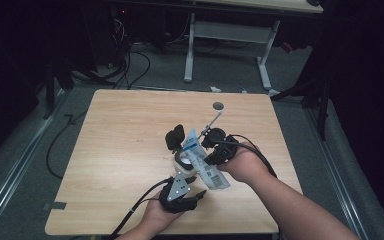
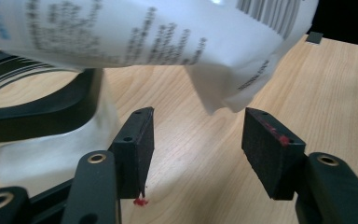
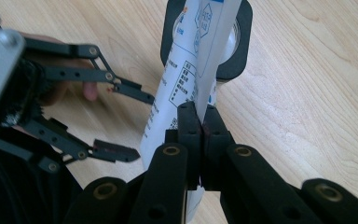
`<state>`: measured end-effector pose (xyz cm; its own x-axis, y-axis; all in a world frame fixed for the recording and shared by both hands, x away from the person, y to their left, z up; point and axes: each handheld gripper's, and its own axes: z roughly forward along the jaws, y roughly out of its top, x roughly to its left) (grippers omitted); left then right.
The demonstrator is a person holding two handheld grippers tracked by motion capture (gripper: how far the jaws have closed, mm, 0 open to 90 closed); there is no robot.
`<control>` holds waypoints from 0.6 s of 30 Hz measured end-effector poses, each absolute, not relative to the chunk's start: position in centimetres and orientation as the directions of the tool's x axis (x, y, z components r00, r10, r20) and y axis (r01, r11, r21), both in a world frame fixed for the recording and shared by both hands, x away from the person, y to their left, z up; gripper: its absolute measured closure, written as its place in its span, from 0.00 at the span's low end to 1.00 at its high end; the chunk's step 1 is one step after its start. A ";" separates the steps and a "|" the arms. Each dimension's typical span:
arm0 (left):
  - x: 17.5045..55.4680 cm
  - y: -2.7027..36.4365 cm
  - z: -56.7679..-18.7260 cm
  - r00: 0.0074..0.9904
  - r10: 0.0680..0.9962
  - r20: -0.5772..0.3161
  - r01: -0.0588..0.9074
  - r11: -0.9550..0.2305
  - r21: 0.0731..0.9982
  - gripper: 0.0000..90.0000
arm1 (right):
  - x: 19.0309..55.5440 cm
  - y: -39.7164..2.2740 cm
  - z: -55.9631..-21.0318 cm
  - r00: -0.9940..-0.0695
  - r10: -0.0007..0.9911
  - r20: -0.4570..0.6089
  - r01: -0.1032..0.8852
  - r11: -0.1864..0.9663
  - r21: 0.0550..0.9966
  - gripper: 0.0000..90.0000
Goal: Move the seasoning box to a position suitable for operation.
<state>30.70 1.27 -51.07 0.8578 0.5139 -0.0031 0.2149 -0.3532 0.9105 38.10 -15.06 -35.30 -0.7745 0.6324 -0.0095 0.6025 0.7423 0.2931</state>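
The white printed packet hangs above the middle of the wooden surface, slanting over a white cup that has a black lid raised at its far side. Measured from the packet, bare wood runs wide to the left and toward the far edge, where a spoon lies with its bowl pointing away; to the right of the packet the surface ends sooner, and the near edge lies close behind the two hands. Beyond the far edge stands the floor with cables and a white frame. The right tool comes in from the right of the packet, its forearm angled across the near right corner, and its two black jaws are pressed flat together on the packet's lower part, pinching it. In the right gripper view the packet rises from that pinch toward the black-rimmed cup. The left tool sits just on the near side of the packet, held low by a hand that enters from the near edge, its grey plate facing up. Its jaws stand apart with only bare wood between them; the packet's corner hangs above and ahead of them, untouched, and the cup's black rim curves at their left.
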 end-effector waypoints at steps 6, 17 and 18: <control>31.0 2.2 -51.1 0.849 0.529 0.004 0.220 -0.360 0.907 0.49 | 38.2 -15.0 -35.5 -0.775 0.632 -0.012 0.603 0.745 0.287 0.99; 31.7 4.3 -51.0 0.821 0.571 0.020 0.226 -0.357 0.906 0.51 | 38.2 -14.9 -35.5 -0.777 0.629 -0.008 0.601 0.746 0.286 0.99; 31.7 4.5 -51.0 0.819 0.574 0.021 0.227 -0.357 0.906 0.51 | 38.2 -14.9 -35.5 -0.776 0.630 -0.012 0.602 0.746 0.285 0.99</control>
<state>31.75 4.46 -51.01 0.8187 0.5738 0.0210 0.2271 -0.3573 0.9060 38.22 -14.91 -35.46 -0.7762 0.6304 -0.0117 0.6016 0.7460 0.2855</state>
